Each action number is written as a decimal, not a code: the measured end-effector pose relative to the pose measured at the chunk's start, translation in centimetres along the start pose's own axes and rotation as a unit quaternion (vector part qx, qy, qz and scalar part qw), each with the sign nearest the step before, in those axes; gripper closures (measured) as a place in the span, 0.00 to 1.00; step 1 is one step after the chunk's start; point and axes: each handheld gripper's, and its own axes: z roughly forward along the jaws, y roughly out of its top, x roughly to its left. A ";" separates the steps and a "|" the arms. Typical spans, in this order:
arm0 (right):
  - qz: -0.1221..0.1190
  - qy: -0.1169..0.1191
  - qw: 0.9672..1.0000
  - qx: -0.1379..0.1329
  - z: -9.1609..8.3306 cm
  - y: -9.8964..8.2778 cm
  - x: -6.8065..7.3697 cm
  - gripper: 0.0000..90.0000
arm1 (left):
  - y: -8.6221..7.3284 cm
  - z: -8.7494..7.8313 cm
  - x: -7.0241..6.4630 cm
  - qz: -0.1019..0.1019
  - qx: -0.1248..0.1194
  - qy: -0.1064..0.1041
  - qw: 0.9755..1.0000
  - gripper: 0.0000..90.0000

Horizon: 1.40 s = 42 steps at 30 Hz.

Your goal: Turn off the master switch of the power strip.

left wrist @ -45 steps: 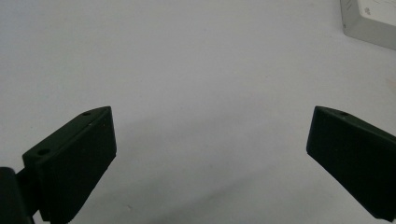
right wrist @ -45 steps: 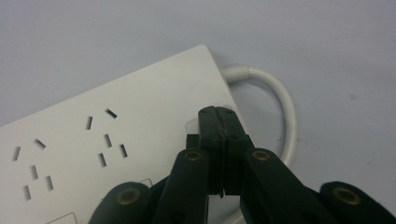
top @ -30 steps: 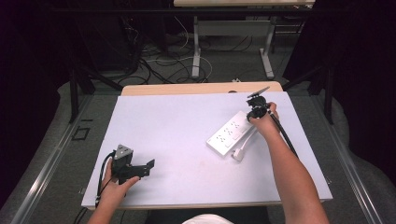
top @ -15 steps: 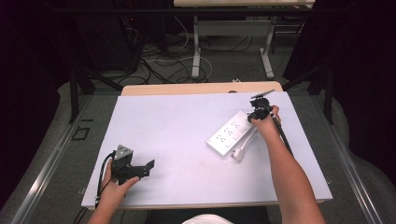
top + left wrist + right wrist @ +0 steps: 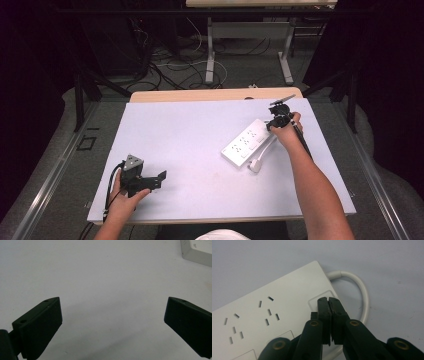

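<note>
One white plastic power strip [image 5: 247, 144], flat rectangular, lies right of centre on the matte pale surface [image 5: 190, 135]; one looped white cord [image 5: 362, 290]. Right gripper [image 5: 329, 300]: jaws pressed together, tips on the strip's square button. Left gripper [image 5: 112, 315]: jaws spread, empty.

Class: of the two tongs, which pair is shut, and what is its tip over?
The right tongs: jaws pressed together, tip over the power strip's switch. The left tongs gape above bare table.
</note>
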 end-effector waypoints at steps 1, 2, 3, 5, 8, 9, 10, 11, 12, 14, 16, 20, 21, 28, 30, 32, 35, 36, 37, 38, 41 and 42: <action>-0.003 -0.003 1.000 -0.002 -0.1 0.0 0.0 0.96 | 0.0 0.0 0.0 0.000 0.000 0.000 1.000 0.02; -0.002 -0.002 1.000 -0.004 -0.2 0.0 0.0 0.95 | 0.0 0.0 0.0 0.000 0.001 -0.001 1.000 0.02; -0.005 -0.001 1.000 -0.006 -0.4 -0.1 -0.1 0.93 | 0.0 0.0 0.0 0.000 0.001 -0.001 1.000 0.02; -0.003 -0.003 1.000 -0.007 -0.5 -0.1 0.0 0.92 | 0.0 0.0 0.0 -0.001 0.001 -0.001 1.000 0.02; -0.009 -0.003 1.000 -0.003 -0.8 -0.1 -0.1 0.88 | 0.0 0.0 0.1 -0.002 0.000 -0.001 1.000 0.02; -0.015 -0.001 1.000 -0.002 -0.9 -0.2 -0.2 0.86 | 0.0 0.0 0.1 -0.002 0.000 -0.001 1.000 0.02; -0.015 -0.001 1.000 -0.002 -0.9 -0.2 -0.2 0.86 | 0.0 -0.1 0.1 0.001 0.002 -0.001 1.000 0.02; -0.018 0.000 1.000 0.000 -0.9 -0.3 -0.2 0.82 | 0.0 -0.1 0.1 0.001 0.002 0.000 1.000 0.02; -0.018 0.000 1.000 0.000 -0.9 -0.3 -0.2 0.82 | 0.0 0.0 0.1 0.001 0.002 0.000 1.000 0.02; -0.016 0.009 1.000 0.001 -0.9 -0.4 0.0 0.79 | 0.0 0.0 0.1 0.002 0.003 0.000 1.000 0.02; -0.022 0.008 1.000 0.010 -1.0 -0.4 0.3 0.74 | 0.0 0.1 0.0 0.001 0.001 0.000 1.000 0.02; -0.038 0.015 0.999 0.002 -1.0 -0.4 0.4 0.70 | 0.0 0.1 0.0 0.002 0.006 -0.002 1.000 0.02; -0.039 0.015 0.999 0.003 -1.0 -0.4 0.6 0.67 | 0.0 0.1 0.0 0.001 0.006 -0.002 1.000 0.02; -0.059 0.009 0.998 0.004 -1.2 -0.6 0.8 0.63 | 0.0 0.1 0.0 0.002 0.006 -0.001 1.000 0.02; -0.061 0.015 0.998 0.002 -1.4 -0.6 0.7 0.63 | 0.0 0.1 0.0 0.000 0.002 0.000 1.000 0.02; -0.059 0.014 0.998 -0.001 -1.7 -0.7 0.8 0.62 | 0.0 0.1 0.0 0.000 0.002 0.000 1.000 0.02; -0.065 0.017 0.998 -0.003 -2.0 -0.8 0.7 0.61 | 0.0 0.1 0.0 -0.002 -0.001 0.000 1.000 0.02; -0.063 0.013 0.998 -0.003 -2.1 -0.9 0.8 0.59 | 0.0 0.1 0.1 -0.001 -0.001 0.001 1.000 0.02; -0.077 0.015 0.997 -0.005 -2.5 -1.0 0.7 0.58 | 0.0 0.1 0.1 -0.002 -0.001 0.000 1.000 0.02; -0.077 0.015 0.997 -0.005 -2.5 -1.0 0.7 0.58 | 0.0 0.1 0.1 -0.001 -0.001 0.000 1.000 0.02; -0.081 0.017 0.997 -0.007 -3.0 -1.3 0.8 0.56 | 0.0 0.1 0.1 -0.001 -0.001 0.000 1.000 0.02; -0.085 0.016 0.996 -0.012 -3.4 -1.4 0.9 0.55 | 0.0 0.1 0.1 -0.001 -0.002 0.000 1.000 0.02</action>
